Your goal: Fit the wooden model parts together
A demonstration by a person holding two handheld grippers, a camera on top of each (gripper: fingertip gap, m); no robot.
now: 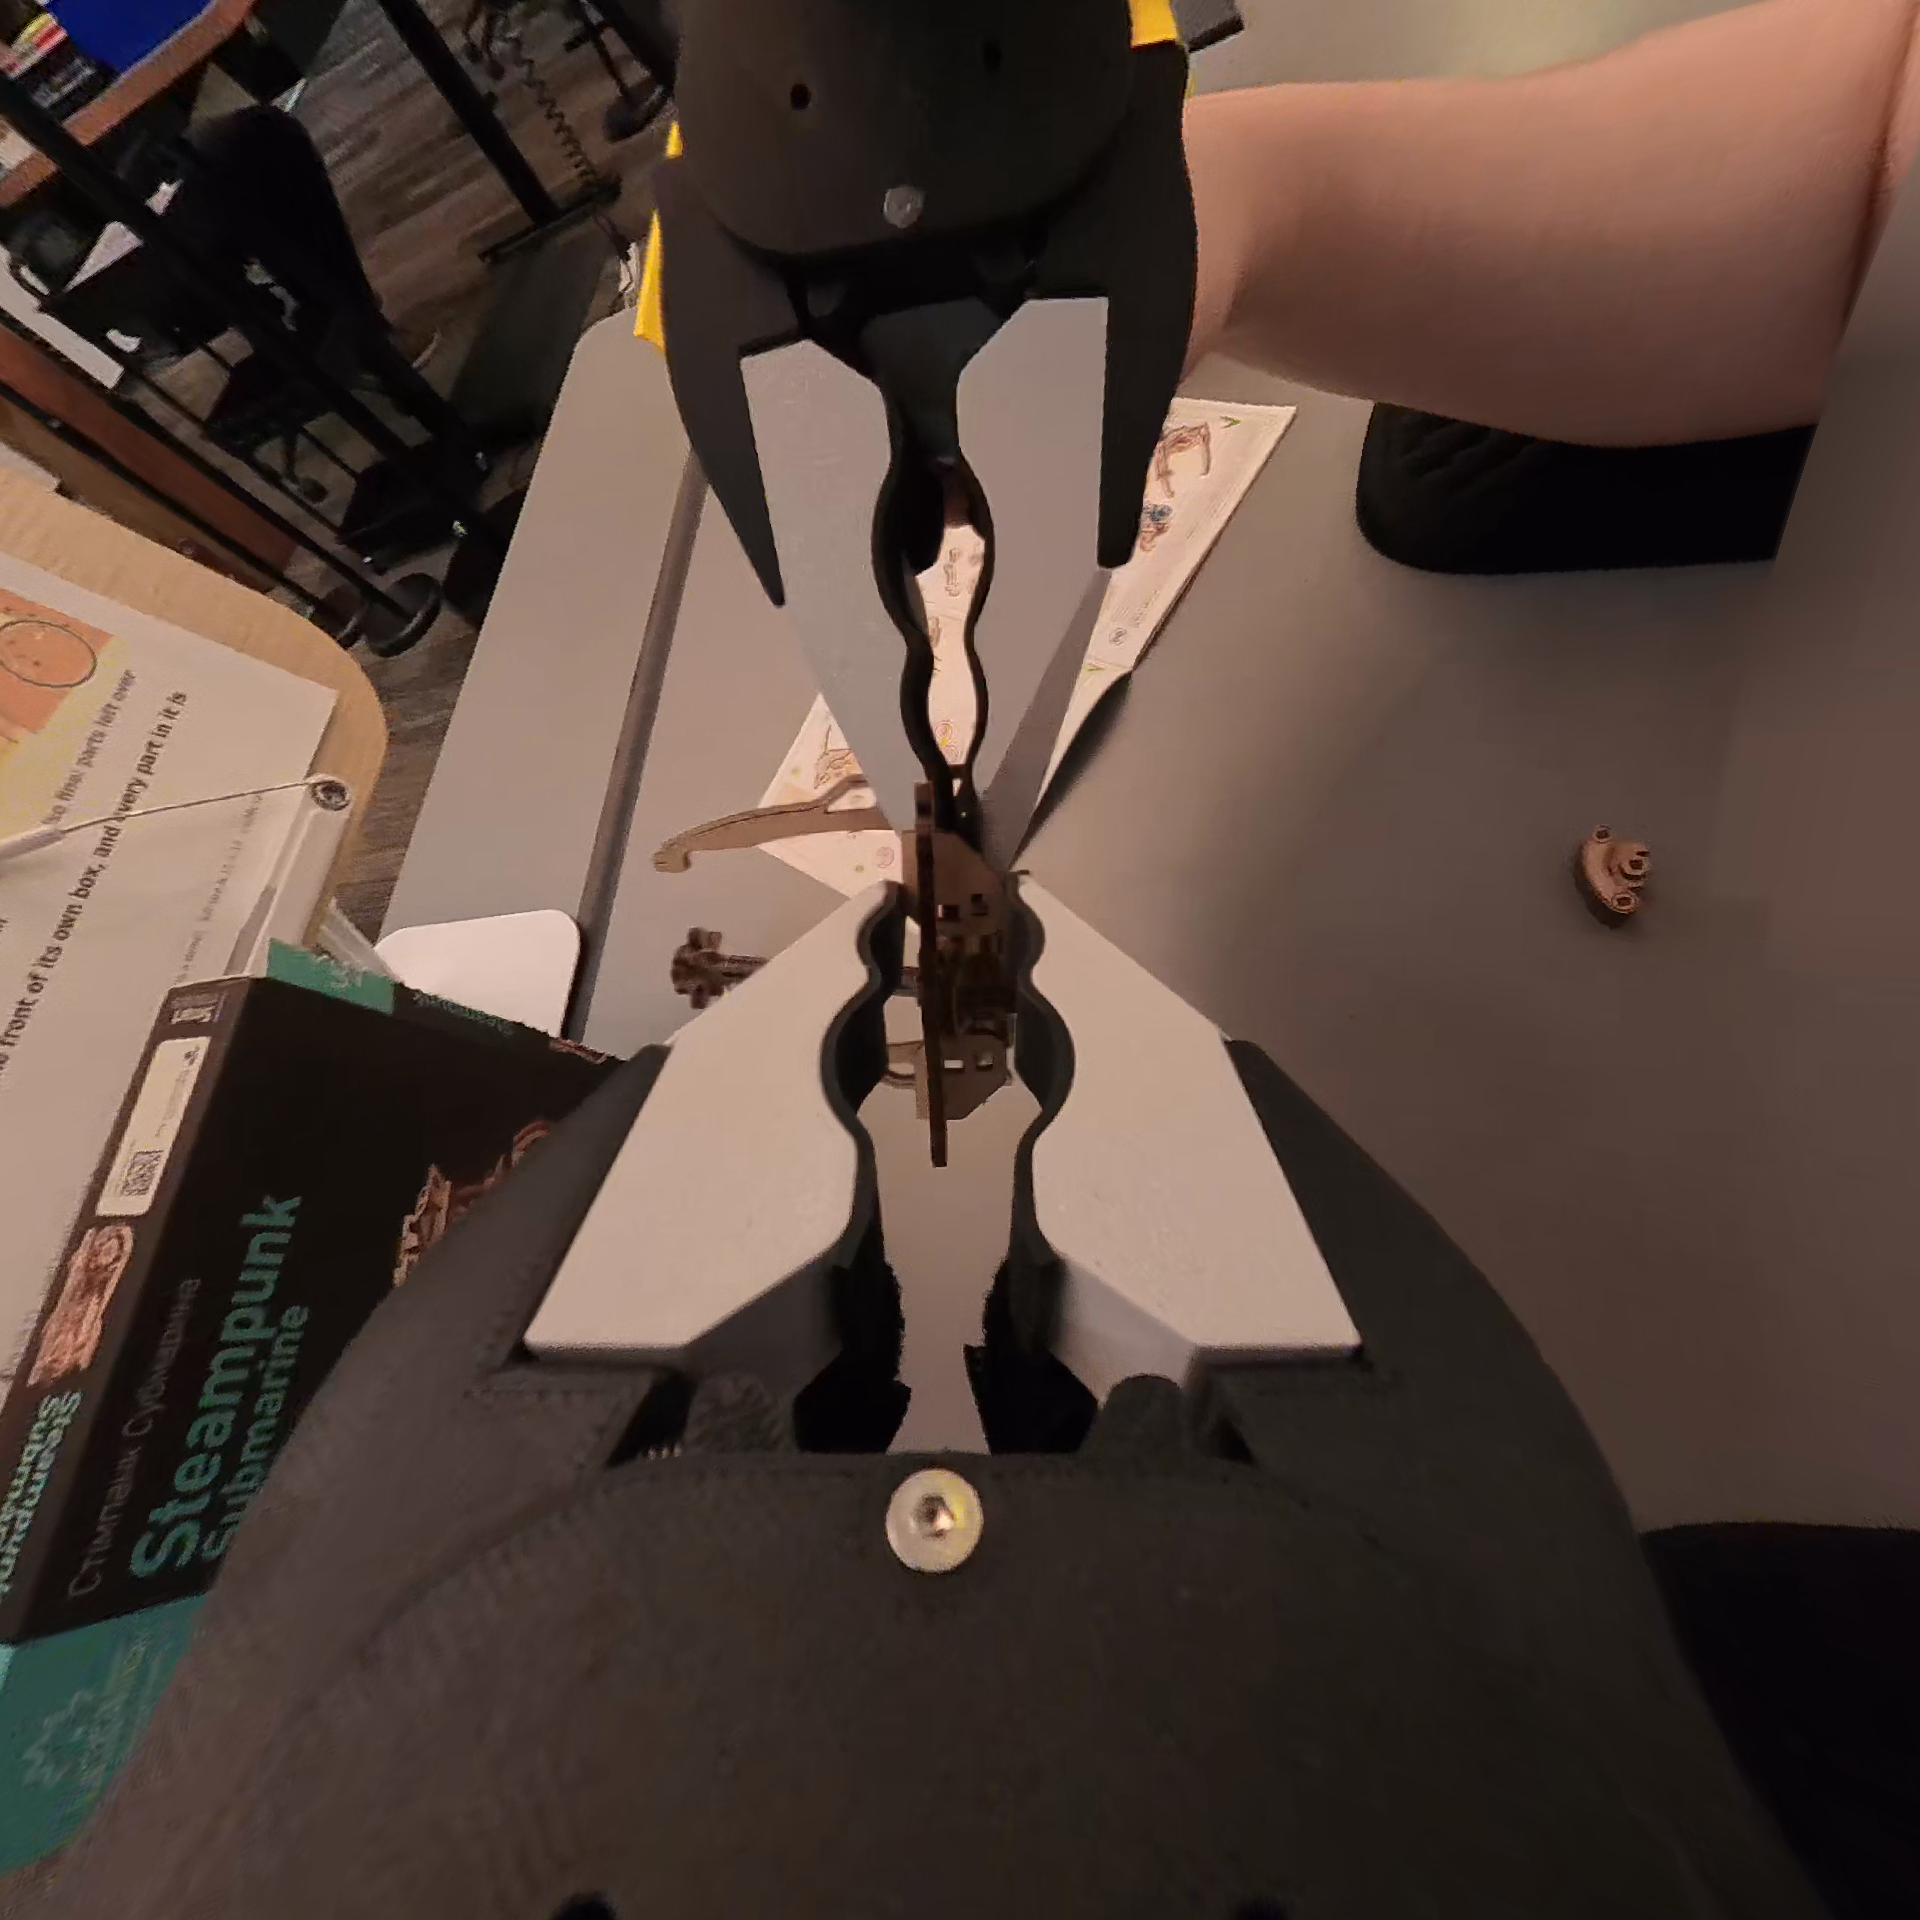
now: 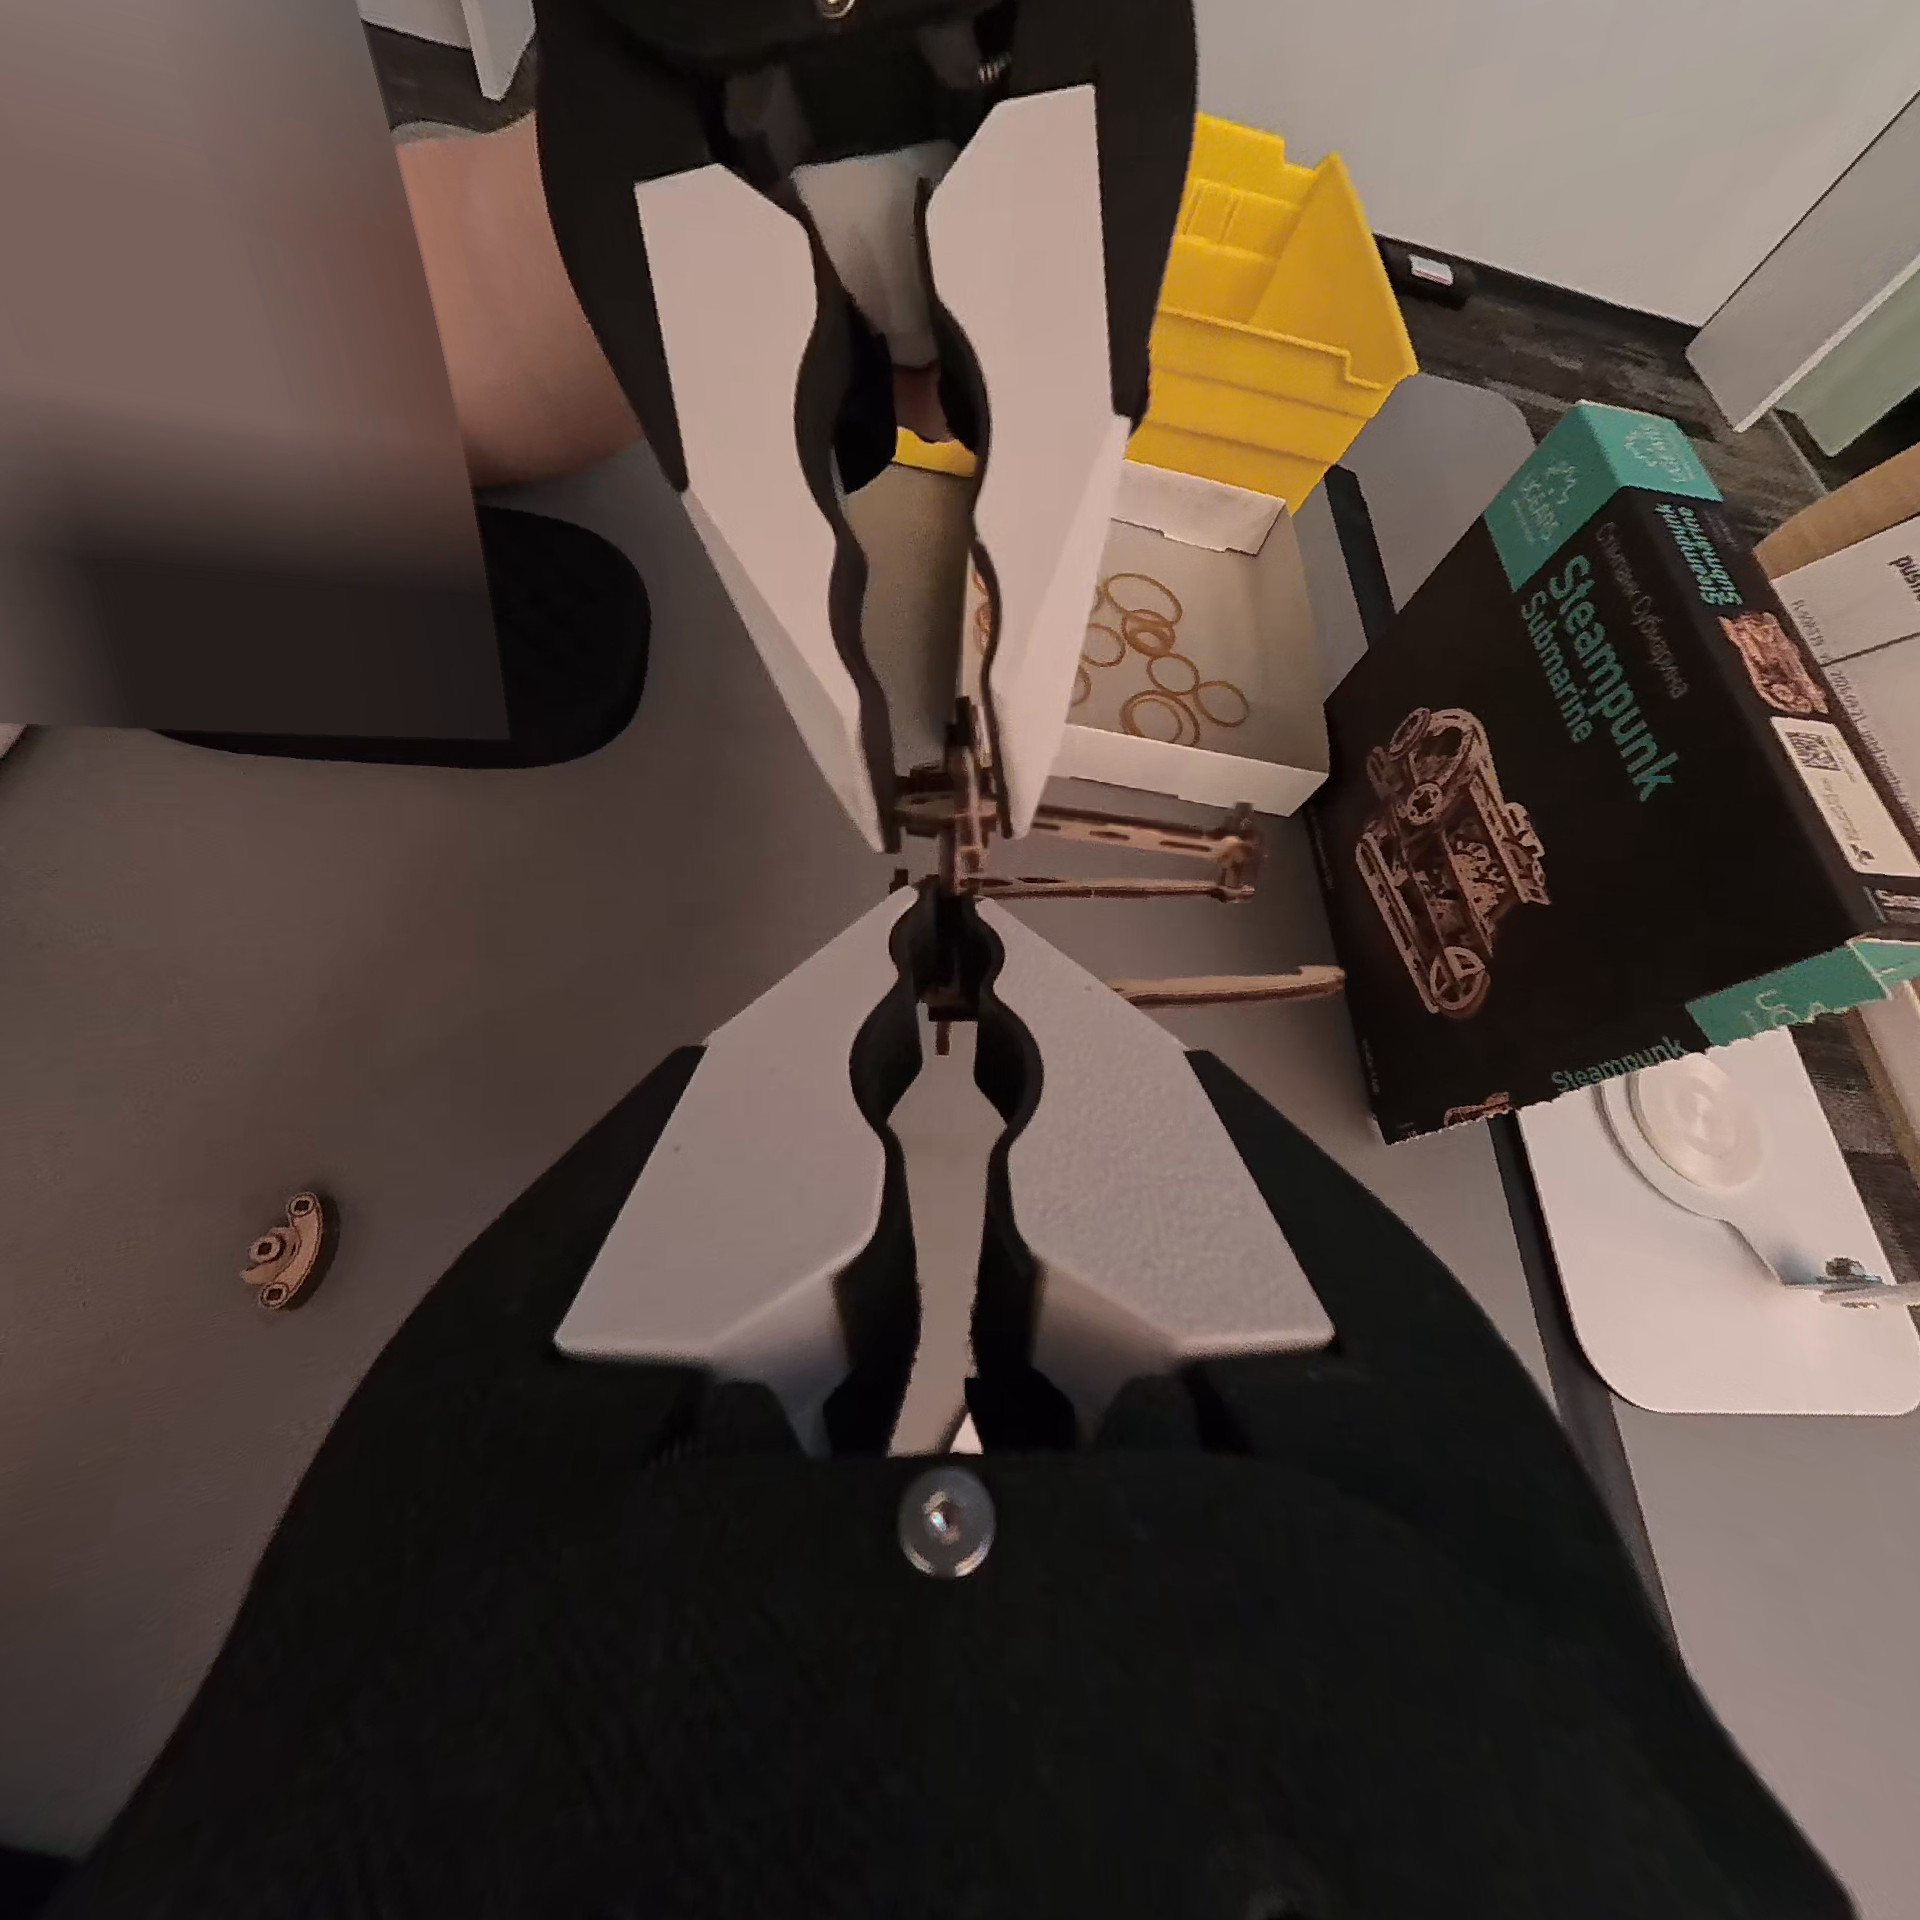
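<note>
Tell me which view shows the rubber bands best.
The right wrist view. The rubber bands lie in plain sight in a white box beyond the left gripper. The left wrist view shows none of them; they fall outside its frame.

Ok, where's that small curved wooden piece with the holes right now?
The small curved wooden piece lies alone on the grey table, right of the grippers in the left wrist view, lower left in the right wrist view.

Slotted wooden model parts (image 1: 961,977) edge-on, midair
</note>
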